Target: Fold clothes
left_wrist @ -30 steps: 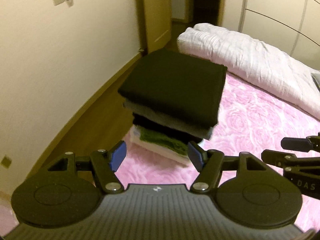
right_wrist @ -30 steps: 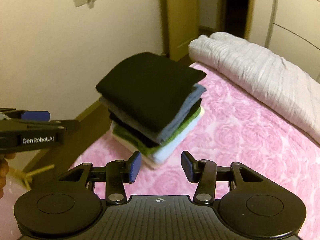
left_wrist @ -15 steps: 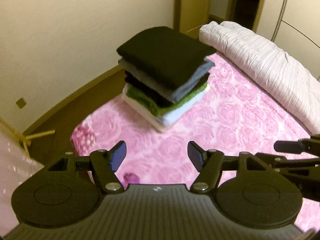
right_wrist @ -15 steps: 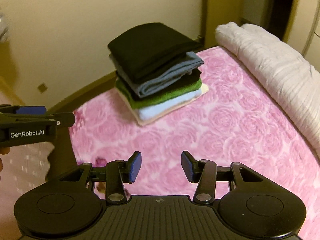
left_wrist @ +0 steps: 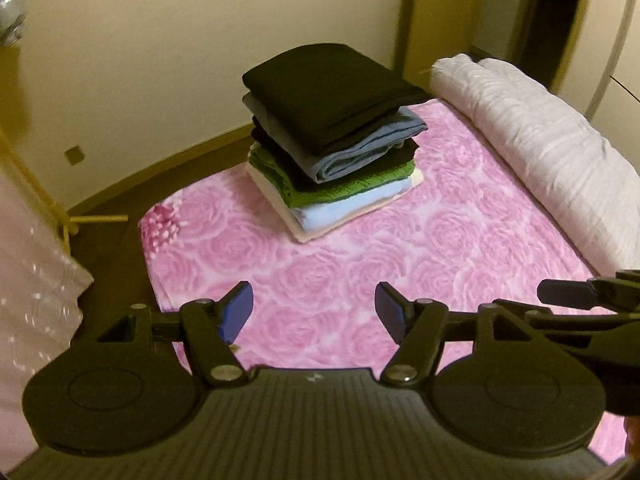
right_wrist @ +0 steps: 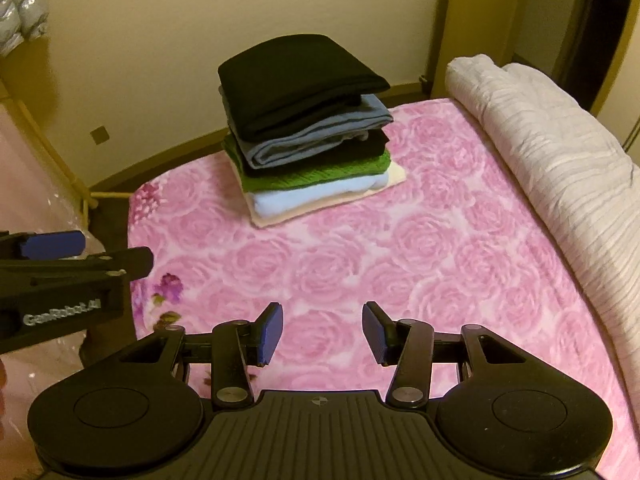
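A stack of several folded clothes (left_wrist: 332, 136) sits at the far corner of the pink rose-patterned bed (left_wrist: 360, 264); a black garment (right_wrist: 296, 76) lies on top, with grey-blue, black, green, light blue and cream ones below. My left gripper (left_wrist: 316, 314) is open and empty, well back from the stack. My right gripper (right_wrist: 322, 334) is open and empty too, beside the left one. Each gripper shows at the edge of the other's view.
A rolled white quilt (left_wrist: 540, 148) lies along the bed's right side. A cream wall (right_wrist: 160, 40) and dark floor (left_wrist: 112, 200) lie beyond the bed's far edge. A wooden rack with a clear plastic cover (left_wrist: 32, 264) stands at the left.
Both grippers have drawn back from the stack, which now looks smaller and farther. More of the pink bed shows in front of it. Both jaws stayed open.
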The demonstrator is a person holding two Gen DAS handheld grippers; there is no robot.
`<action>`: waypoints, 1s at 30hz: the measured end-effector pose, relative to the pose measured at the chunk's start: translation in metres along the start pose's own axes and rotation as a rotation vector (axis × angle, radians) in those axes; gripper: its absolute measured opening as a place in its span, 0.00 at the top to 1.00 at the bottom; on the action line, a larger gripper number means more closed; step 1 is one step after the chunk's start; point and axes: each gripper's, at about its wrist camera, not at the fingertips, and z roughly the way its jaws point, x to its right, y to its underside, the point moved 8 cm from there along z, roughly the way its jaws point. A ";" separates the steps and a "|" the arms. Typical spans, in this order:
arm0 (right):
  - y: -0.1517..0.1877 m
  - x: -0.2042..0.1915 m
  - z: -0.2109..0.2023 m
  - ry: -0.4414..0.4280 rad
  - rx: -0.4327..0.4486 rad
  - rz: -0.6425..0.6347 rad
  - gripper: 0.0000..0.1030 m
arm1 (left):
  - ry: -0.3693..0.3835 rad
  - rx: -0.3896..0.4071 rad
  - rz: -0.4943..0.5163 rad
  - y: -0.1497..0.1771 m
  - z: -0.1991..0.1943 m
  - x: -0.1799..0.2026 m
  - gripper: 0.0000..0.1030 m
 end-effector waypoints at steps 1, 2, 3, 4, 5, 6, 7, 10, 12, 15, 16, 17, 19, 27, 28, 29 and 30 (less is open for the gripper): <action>-0.001 0.004 0.001 -0.001 -0.004 -0.011 0.53 | -0.015 -0.002 -0.012 0.002 0.002 0.005 0.38; -0.001 0.009 0.003 -0.001 -0.010 -0.023 0.53 | -0.027 -0.005 -0.021 0.003 0.004 0.009 0.38; -0.001 0.014 0.005 -0.001 -0.015 -0.034 0.53 | -0.033 -0.014 -0.031 0.004 0.006 0.014 0.38; -0.001 0.018 0.008 -0.001 -0.021 -0.045 0.53 | -0.038 -0.022 -0.041 0.005 0.008 0.018 0.38; -0.002 0.023 0.011 -0.003 -0.026 -0.055 0.53 | -0.044 -0.026 -0.046 0.005 0.011 0.023 0.38; -0.002 0.027 0.014 -0.004 -0.031 -0.065 0.53 | -0.049 -0.029 -0.051 0.004 0.013 0.027 0.38; -0.003 0.031 0.017 -0.004 -0.036 -0.074 0.53 | -0.055 -0.032 -0.056 0.004 0.015 0.031 0.38; -0.006 0.043 0.028 -0.011 -0.051 -0.086 0.53 | -0.062 -0.038 -0.070 0.001 0.020 0.041 0.38; -0.008 0.050 0.035 -0.022 -0.061 -0.088 0.53 | -0.067 -0.041 -0.081 -0.002 0.023 0.046 0.38; -0.014 0.058 0.043 -0.035 -0.071 -0.099 0.53 | -0.071 -0.047 -0.109 -0.005 0.028 0.050 0.38; -0.016 0.061 0.045 -0.038 -0.073 -0.107 0.53 | -0.068 -0.048 -0.121 -0.007 0.031 0.051 0.38; -0.018 0.062 0.047 -0.040 -0.074 -0.114 0.53 | -0.068 -0.050 -0.128 -0.008 0.033 0.052 0.38; -0.022 0.065 0.052 -0.046 -0.078 -0.127 0.53 | -0.077 -0.056 -0.139 -0.010 0.037 0.054 0.38; -0.030 0.078 0.072 -0.062 -0.102 -0.154 0.53 | -0.082 -0.056 -0.166 -0.019 0.052 0.062 0.39; -0.031 0.080 0.074 -0.062 -0.102 -0.156 0.53 | -0.082 -0.057 -0.168 -0.020 0.054 0.063 0.39; -0.032 0.081 0.075 -0.063 -0.103 -0.156 0.53 | -0.081 -0.057 -0.168 -0.021 0.055 0.064 0.39; -0.033 0.083 0.077 -0.064 -0.103 -0.155 0.53 | -0.079 -0.057 -0.169 -0.022 0.057 0.065 0.39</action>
